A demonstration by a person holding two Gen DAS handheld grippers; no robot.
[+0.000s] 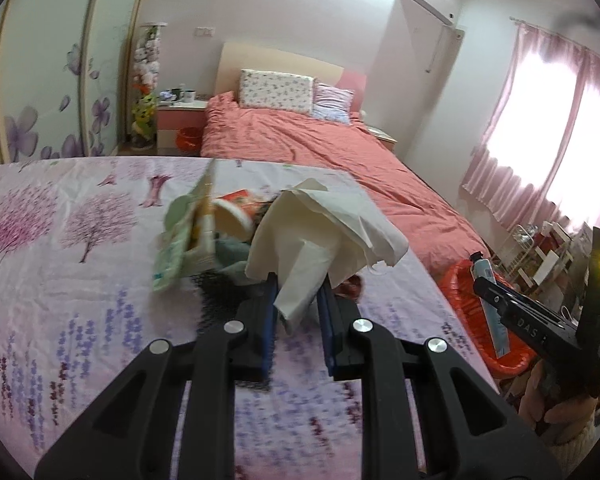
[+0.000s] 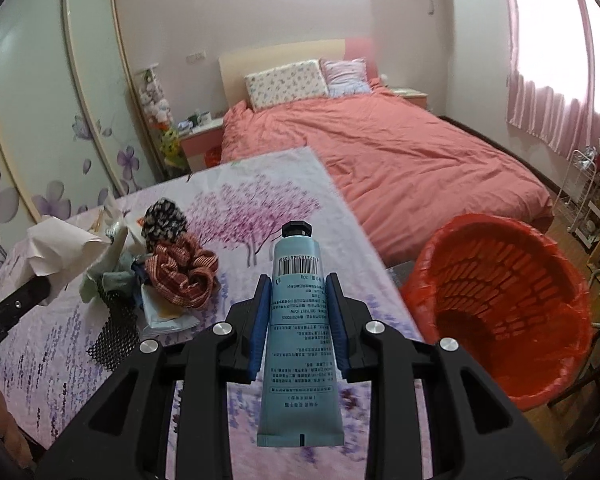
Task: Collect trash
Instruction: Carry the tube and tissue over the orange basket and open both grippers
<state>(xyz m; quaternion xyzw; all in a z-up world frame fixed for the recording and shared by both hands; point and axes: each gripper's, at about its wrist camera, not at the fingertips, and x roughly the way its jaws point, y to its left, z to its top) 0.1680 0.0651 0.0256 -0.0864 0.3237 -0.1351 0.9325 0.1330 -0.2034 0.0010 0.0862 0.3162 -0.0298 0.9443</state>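
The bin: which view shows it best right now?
The right wrist view. The red bin shows almost whole there, tilted toward the camera, open mouth and lined inside visible, beside the table. The left wrist view catches only part of its rim, behind the right tongs and tube.

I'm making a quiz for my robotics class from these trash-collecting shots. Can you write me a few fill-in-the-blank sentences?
1. The right hand-held gripper is shut on a blue ____.
2. The left hand-held gripper holds a crumpled white ____.
3. The bin beside the table is lined with a bag coloured ____.

Answers: tube; paper; red
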